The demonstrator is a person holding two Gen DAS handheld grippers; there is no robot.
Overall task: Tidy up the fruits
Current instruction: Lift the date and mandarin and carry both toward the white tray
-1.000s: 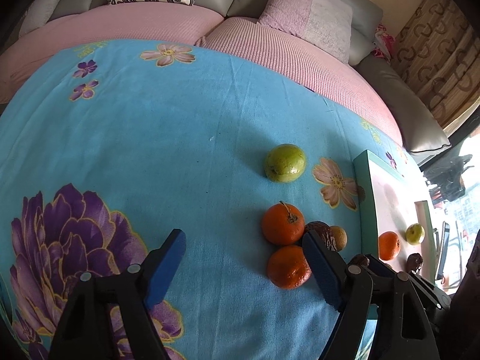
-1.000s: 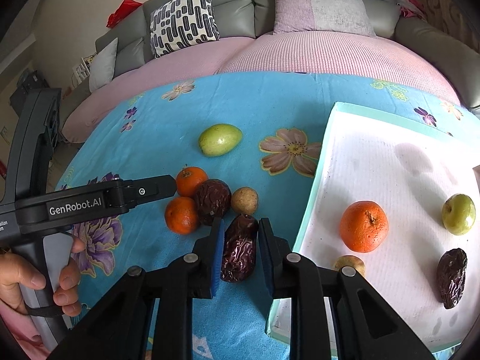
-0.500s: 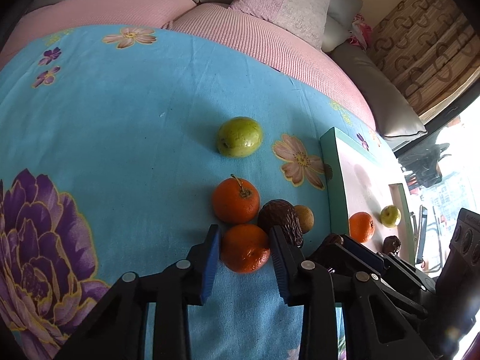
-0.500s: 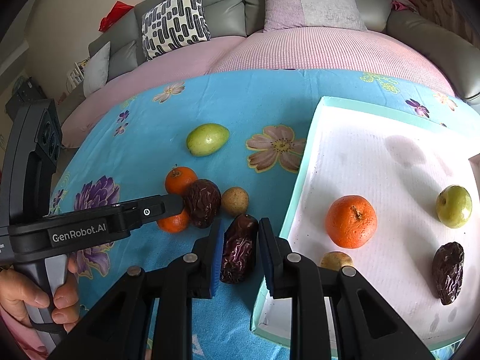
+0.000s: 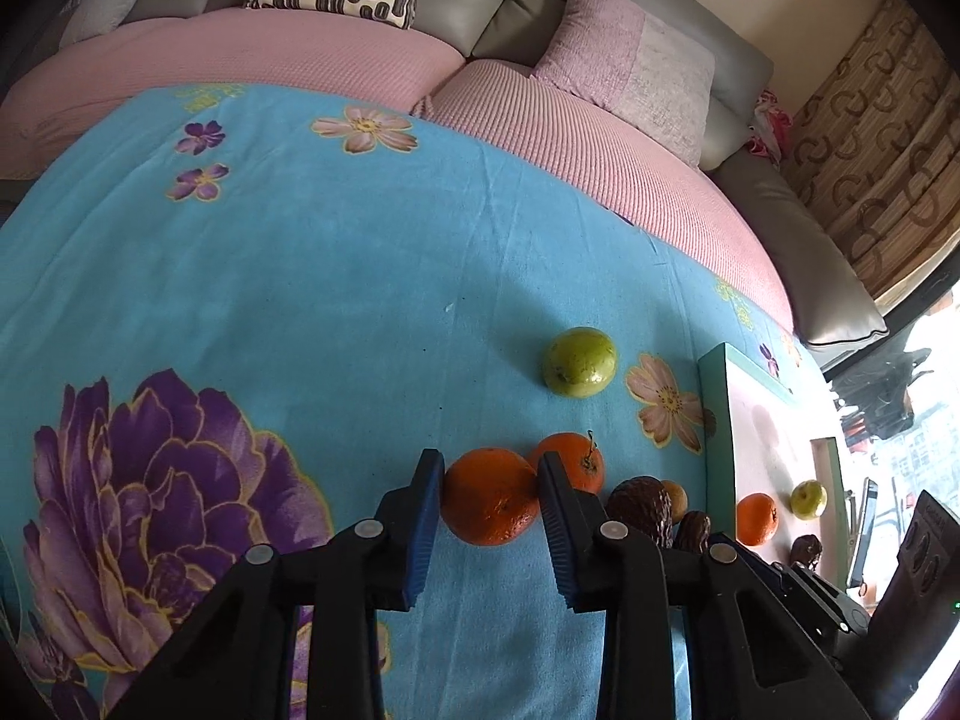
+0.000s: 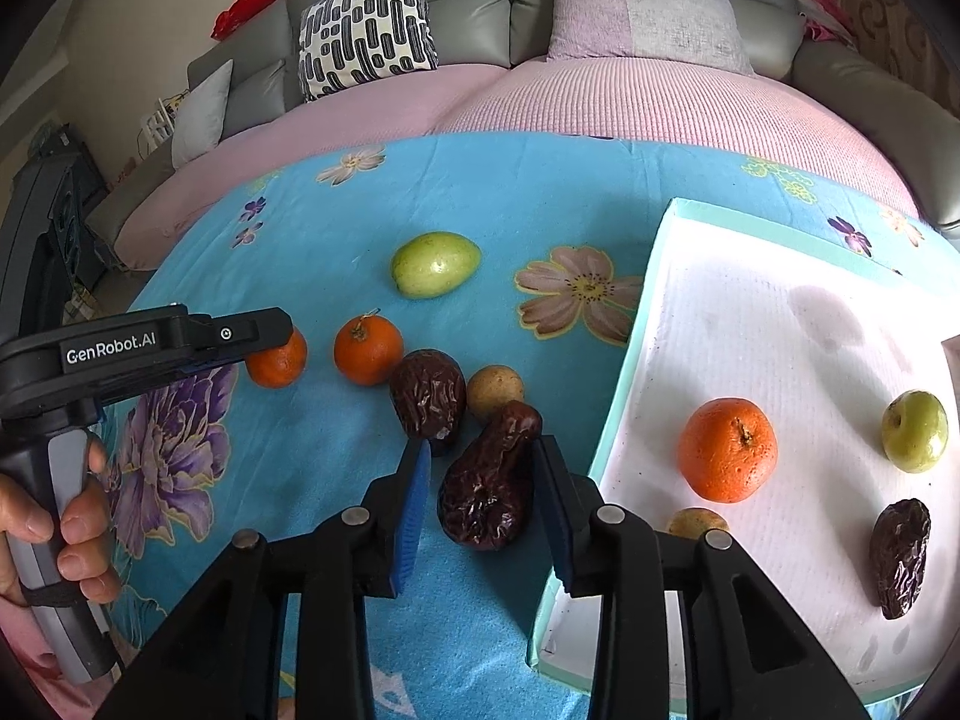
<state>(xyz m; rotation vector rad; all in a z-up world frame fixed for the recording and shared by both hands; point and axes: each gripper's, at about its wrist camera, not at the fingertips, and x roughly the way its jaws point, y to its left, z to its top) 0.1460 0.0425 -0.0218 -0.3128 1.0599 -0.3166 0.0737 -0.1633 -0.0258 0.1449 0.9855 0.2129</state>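
Observation:
My left gripper point(image 5: 489, 462) is shut on an orange point(image 5: 489, 495) on the blue flowered cloth; the right wrist view shows it side-on, a hand point(image 6: 54, 528) on its handle. A second orange point(image 5: 573, 459) sits just behind. My right gripper point(image 6: 481, 443) stands open around a wrinkled dark date point(image 6: 489, 480) that lies on the cloth, with a thin gap at the left pad. A bigger date point(image 6: 429, 396), a small brown fruit point(image 6: 495, 390) and a green fruit point(image 6: 435, 264) lie beyond it.
A white tray with a green rim point(image 6: 624, 372) lies to the right, holding an orange point(image 6: 727, 450), a green fruit point(image 6: 915, 431), a date point(image 6: 900, 558) and a small brown fruit point(image 6: 696, 522). A pink-covered sofa with cushions point(image 6: 366, 30) runs behind the cloth.
My left gripper went from wide open to shut on the near orange and drew it left, away from the pile. The right fingers, earlier tight on the date, have spread apart.

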